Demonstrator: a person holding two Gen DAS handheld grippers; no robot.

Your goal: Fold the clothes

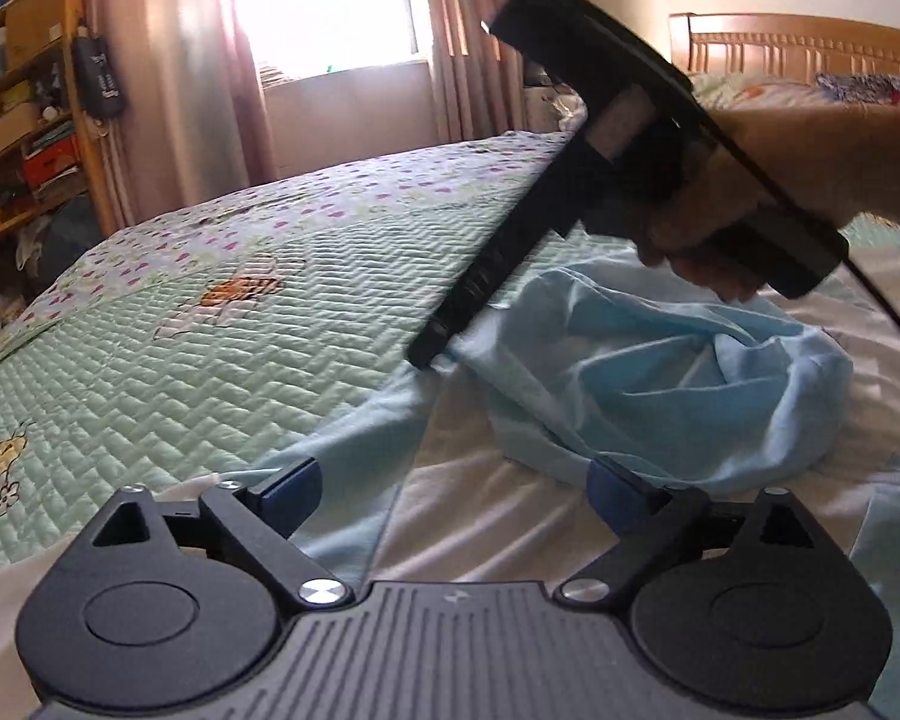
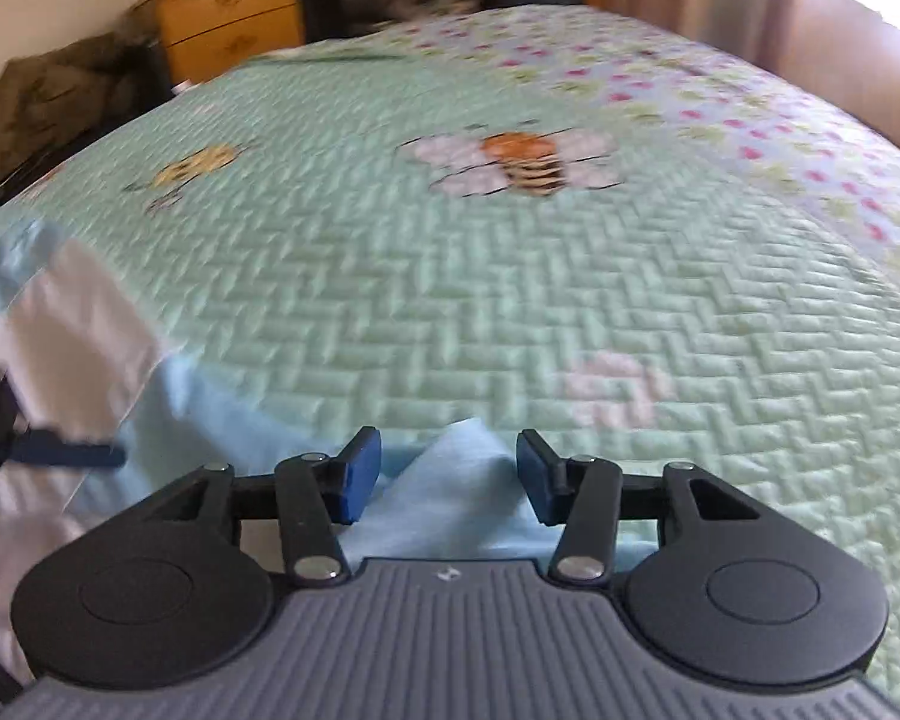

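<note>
Folding has barely begun: the light blue garment [image 1: 660, 384] lies crumpled in a heap on the bed [image 1: 210, 360], spread over a white sheet [image 1: 510, 516] beside the green quilted cover with its bee pictures.

The left gripper [image 1: 456, 498] hangs low over the near edge of the cloth with its jaws spread wide and nothing pinched; a strip of blue fabric runs under one finger [image 1: 288, 489] but is not gripped. The right gripper [image 2: 450, 480], held in a hand [image 1: 720, 222], points down at a raised peak of the blue cloth. Its jaws are partly drawn in, with the peak standing between the blue pads [image 2: 363, 474], yet a gap shows on both sides, so nothing is clamped.

Risks, as I judge them:
- The right view is smeared, which suggests a fast sweep. If the jaws close while the hand is travelling, they may catch only a thin fold, or miss the peak altogether.
- A pinch taken from a bunched ridge may gather several layers, so lifting would drag the heap instead of opening it flat.
- The sheet lies directly under the garment and could be caught along with it.
- With the left jaws released, nothing anchors the near edge, so a pull may slide the whole garment across the bed.
</note>
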